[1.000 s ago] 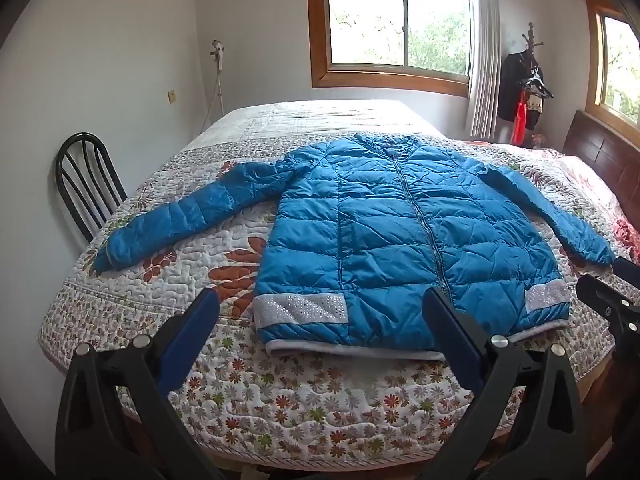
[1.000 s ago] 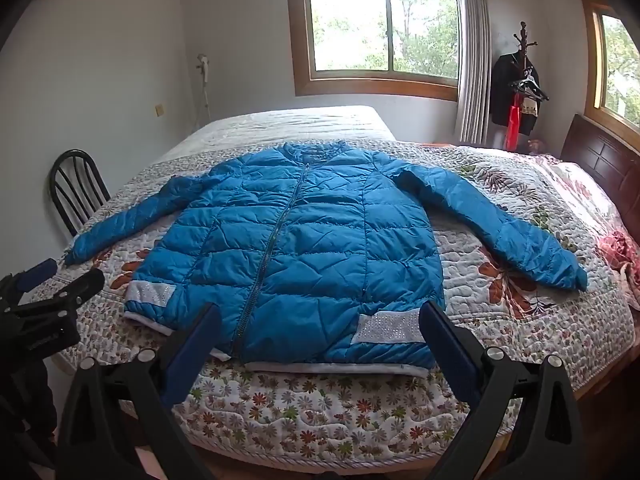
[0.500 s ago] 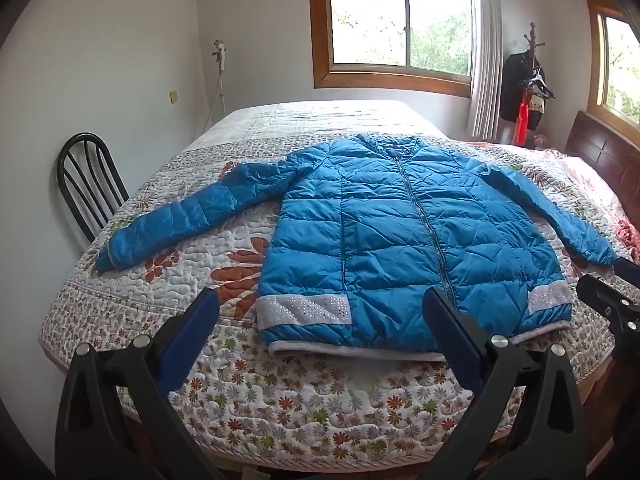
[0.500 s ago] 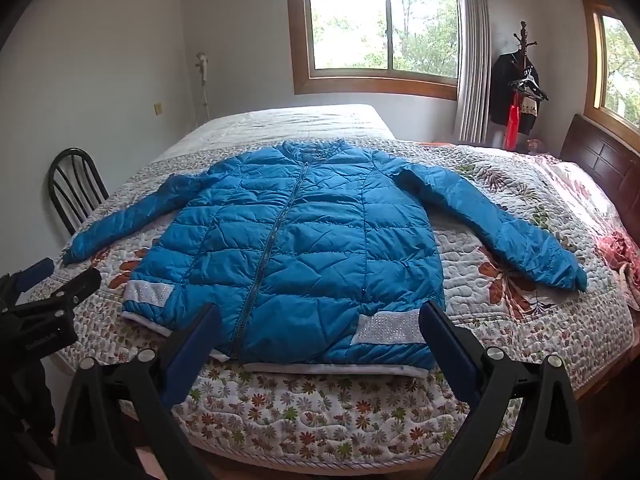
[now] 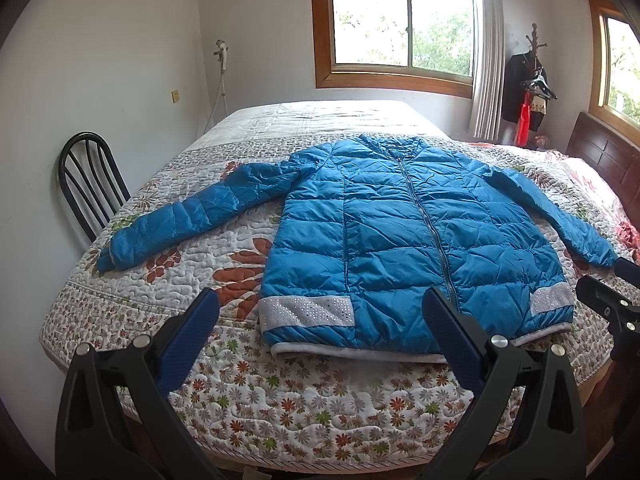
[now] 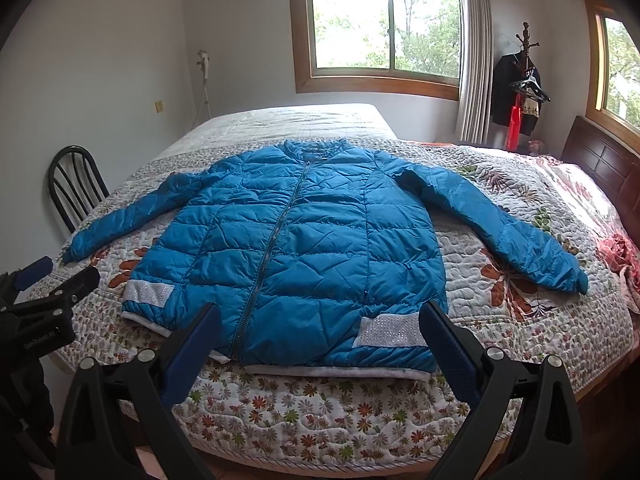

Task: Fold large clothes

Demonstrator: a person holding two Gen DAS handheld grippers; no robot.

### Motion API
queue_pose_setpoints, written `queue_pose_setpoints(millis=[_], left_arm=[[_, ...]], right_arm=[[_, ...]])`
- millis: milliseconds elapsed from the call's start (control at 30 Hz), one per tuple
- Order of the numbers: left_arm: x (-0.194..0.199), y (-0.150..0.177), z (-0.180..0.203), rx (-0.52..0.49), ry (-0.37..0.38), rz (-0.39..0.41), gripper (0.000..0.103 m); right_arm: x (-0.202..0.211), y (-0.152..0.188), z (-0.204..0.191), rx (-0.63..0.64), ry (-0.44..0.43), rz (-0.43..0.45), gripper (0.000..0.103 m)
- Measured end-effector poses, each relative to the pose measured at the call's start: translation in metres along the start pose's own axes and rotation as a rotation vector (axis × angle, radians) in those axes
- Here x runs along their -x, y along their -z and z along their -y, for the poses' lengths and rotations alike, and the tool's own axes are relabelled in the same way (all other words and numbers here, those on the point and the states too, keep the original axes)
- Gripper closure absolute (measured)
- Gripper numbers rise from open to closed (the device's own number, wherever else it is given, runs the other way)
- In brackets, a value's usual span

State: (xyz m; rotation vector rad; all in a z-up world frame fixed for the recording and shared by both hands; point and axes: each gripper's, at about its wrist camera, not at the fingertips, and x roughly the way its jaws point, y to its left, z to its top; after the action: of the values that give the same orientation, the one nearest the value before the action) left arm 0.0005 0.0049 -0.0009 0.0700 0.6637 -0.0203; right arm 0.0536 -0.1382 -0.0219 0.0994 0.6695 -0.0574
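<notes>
A blue quilted jacket (image 5: 404, 240) (image 6: 304, 248) lies flat and zipped on the bed, front up, both sleeves spread outward, hem with grey sparkly bands toward me. My left gripper (image 5: 320, 320) hovers open above the bed's near edge, in front of the hem's left half, holding nothing. My right gripper (image 6: 320, 324) is open too, in front of the hem's right half, empty. The left sleeve (image 5: 192, 220) points toward the chair; the right sleeve (image 6: 500, 228) reaches toward the headboard side. Each gripper shows at the edge of the other's view.
The bed's floral quilt (image 5: 280, 396) (image 6: 320, 412) extends around the jacket. A black chair (image 5: 88, 184) stands at the bed's left against the wall. A dark wooden headboard (image 6: 600, 160) is at right, a coat rack (image 6: 524, 84) by the window.
Both views have crept slightly closer to the jacket. The jacket has not moved and both grippers stay open.
</notes>
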Motion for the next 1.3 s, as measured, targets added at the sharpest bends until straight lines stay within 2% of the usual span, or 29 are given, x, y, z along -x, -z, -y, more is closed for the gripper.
queue_pose_setpoints(millis=[1300], left_arm=[[-0.0024,0.0012,-0.0017,0.001,-0.001,-0.002,0.003]], right_arm=[[-0.0084,0.0009,-0.0014,0.006,0.002,-0.011,0.004]])
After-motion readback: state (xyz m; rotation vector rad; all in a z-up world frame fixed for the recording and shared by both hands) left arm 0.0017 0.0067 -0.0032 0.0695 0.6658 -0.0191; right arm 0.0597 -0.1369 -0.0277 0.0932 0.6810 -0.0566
